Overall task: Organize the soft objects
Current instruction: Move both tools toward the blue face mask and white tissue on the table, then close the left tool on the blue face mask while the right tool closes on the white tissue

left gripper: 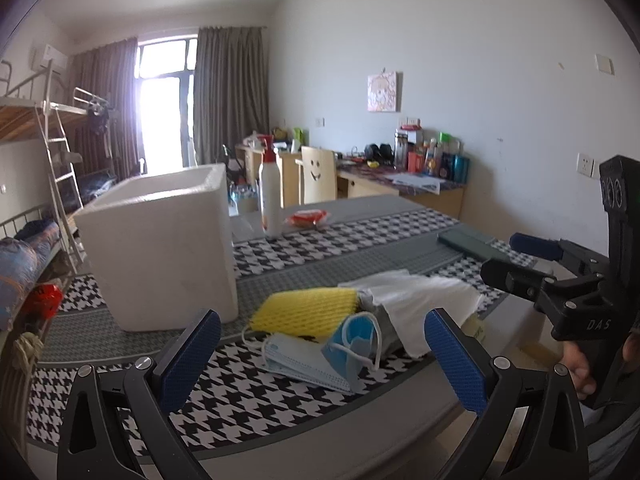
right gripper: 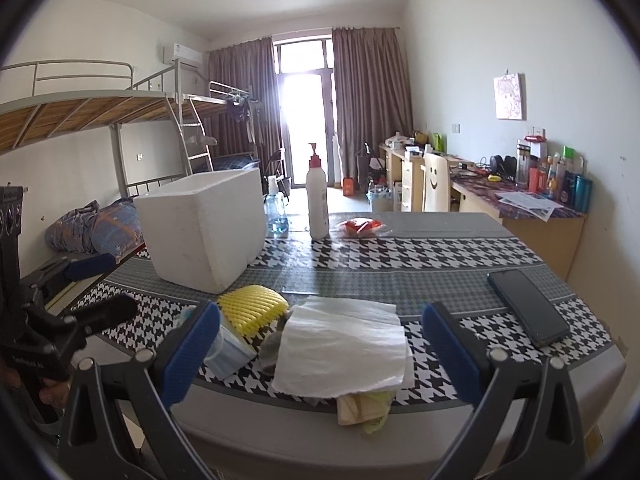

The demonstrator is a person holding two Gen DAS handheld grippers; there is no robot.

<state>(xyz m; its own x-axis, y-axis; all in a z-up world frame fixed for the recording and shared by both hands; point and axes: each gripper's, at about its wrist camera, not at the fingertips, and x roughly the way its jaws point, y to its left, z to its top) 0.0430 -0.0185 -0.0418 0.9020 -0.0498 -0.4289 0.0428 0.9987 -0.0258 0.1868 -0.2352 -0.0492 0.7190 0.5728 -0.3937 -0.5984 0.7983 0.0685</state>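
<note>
A pile of soft things lies at the table's near edge: a yellow foam net [left gripper: 306, 311] [right gripper: 253, 309], blue face masks [left gripper: 320, 356] [right gripper: 224, 350], a grey cloth [left gripper: 380, 312] [right gripper: 272, 350] and white paper tissues [left gripper: 424, 300] [right gripper: 344, 344]. A yellowish cloth [right gripper: 362, 406] sticks out under the tissues. A white foam box [left gripper: 160, 248] [right gripper: 204, 228] stands open behind the pile on the left. My left gripper [left gripper: 320, 356] is open just in front of the masks. My right gripper [right gripper: 320, 352] is open in front of the tissues. It also shows in the left wrist view [left gripper: 520, 256].
A dark phone [right gripper: 528, 312] [left gripper: 468, 242] lies on the right of the houndstooth tablecloth [right gripper: 420, 252]. A white pump bottle [right gripper: 317, 196] [left gripper: 270, 196], a clear blue bottle [right gripper: 277, 210] and a red packet [right gripper: 360, 227] [left gripper: 308, 218] stand at the far side. A bunk bed [right gripper: 100, 120] is at left.
</note>
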